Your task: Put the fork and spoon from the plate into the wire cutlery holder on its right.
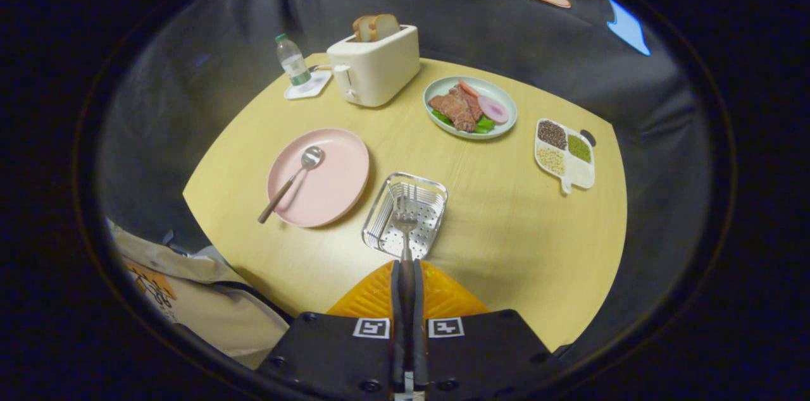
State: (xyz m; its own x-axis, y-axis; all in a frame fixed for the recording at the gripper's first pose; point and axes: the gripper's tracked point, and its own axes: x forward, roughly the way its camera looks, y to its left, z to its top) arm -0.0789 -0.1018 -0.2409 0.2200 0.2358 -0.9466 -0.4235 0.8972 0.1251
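Gripper clamps fork above cutlery holder.

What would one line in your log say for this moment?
gripper: shut on fork | fork: over holder, not released | spoon: on plate | next: likely drop fork

cloth-walled booth, dining table

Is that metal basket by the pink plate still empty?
Seemingly empty: the wire cutlery holder shows only its perforated bottom. The gripper is shut on the fork, poised over it. The spoon lies on the pink plate.
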